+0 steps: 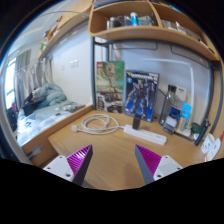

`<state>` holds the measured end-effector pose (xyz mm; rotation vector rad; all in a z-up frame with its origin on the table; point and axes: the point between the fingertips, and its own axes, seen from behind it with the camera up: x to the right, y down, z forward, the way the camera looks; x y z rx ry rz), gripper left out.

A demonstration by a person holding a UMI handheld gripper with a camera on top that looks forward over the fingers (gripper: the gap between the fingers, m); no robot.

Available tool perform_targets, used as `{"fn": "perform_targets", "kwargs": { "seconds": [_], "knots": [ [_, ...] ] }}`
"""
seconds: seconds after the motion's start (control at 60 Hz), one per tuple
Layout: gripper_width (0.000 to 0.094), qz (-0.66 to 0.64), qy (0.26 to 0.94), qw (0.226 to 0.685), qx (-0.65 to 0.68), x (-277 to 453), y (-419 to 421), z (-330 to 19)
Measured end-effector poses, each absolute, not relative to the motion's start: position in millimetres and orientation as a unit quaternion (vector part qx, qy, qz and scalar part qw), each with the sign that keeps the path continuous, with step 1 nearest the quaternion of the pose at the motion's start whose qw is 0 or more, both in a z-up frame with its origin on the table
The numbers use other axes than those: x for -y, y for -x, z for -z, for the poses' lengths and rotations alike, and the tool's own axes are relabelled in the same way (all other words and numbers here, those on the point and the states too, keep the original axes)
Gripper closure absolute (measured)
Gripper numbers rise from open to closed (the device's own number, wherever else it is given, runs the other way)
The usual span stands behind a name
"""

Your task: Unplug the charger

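A white power strip (150, 137) lies on the wooden desk (115, 150), beyond my fingers and a little right. A dark charger (137, 122) stands plugged into its left end. A coiled white cable (98, 124) lies on the desk to the left of the strip. My gripper (113, 165) is open and empty, its purple pads (78, 160) wide apart over bare desk, well short of the strip.
Two boxes with robot pictures (138, 94) lean against the wall behind the strip. Small bottles and gadgets (178, 115) stand at the right. Shelves (140, 28) hang above. A bed (45, 100) lies at the left past the desk's edge.
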<state>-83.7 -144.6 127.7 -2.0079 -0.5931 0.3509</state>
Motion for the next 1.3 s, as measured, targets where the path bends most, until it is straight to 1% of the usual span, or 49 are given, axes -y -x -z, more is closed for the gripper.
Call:
{"fn": "perform_targets", "kwargs": {
  "seconds": [0.1,0.183,0.3,0.4,0.533,0.55,0.65,0.717,0.783,0.85,0.883,0.9,0.917,0.933,0.983,1.017,1.05,1.1,1.15,1.2,1.233,1.3],
  "knots": [
    [0.0070,-0.107,0.849,0.476,0.203,97.2,75.6,-87.6],
    [0.0084,-0.084,0.857,0.475,0.180,59.4,77.1,-66.8],
    [0.0079,-0.054,0.850,0.503,0.144,-0.3,85.1,-58.2],
    [0.0094,-0.038,0.846,0.520,0.111,-49.8,93.8,-52.1],
    [0.0169,-0.022,0.839,0.538,0.077,-104.8,100.8,-46.2],
    [0.0141,-0.020,0.839,0.539,0.072,-110.0,100.7,-46.0],
    [0.0665,-0.003,0.834,0.551,0.037,-134.3,92.0,-47.6],
    [0.0678,0.012,0.839,0.543,0.032,-140.8,88.8,-39.8],
    [0.0720,0.012,0.841,0.540,0.029,-142.6,90.9,-39.3],
    [0.0782,0.006,0.855,0.517,0.034,-141.0,91.6,-37.8],
    [0.0805,-0.005,0.859,0.510,0.032,-145.8,93.0,-46.8],
    [0.0820,-0.009,0.858,0.513,0.032,-142.8,90.8,-55.9],
    [0.0820,-0.012,0.852,0.522,0.031,-145.8,88.7,-72.2],
    [0.0820,-0.012,0.844,0.536,0.030,-149.6,84.9,-93.1],
    [0.0821,-0.007,0.812,0.583,0.021,-162.4,68.0,-170.7],
    [0.0822,-0.004,0.797,0.604,0.023,-158.9,56.6,-216.0],
    [0.0823,-0.003,0.787,0.616,0.025,-155.1,43.7,-254.1],
    [0.0822,-0.004,0.784,0.620,0.029,-144.7,23.2,-293.9],
    [0.0823,-0.001,0.787,0.616,0.025,-133.5,-1.1,-314.5],
    [0.0824,0.014,0.802,0.597,0.018,-118.2,-34.2,-315.4],
    [0.0823,0.029,0.811,0.584,0.011,-107.3,-59.1,-308.6],
    [0.0823,0.059,0.839,0.541,0.007,-82.7,-107.3,-272.4]
  ]
}}
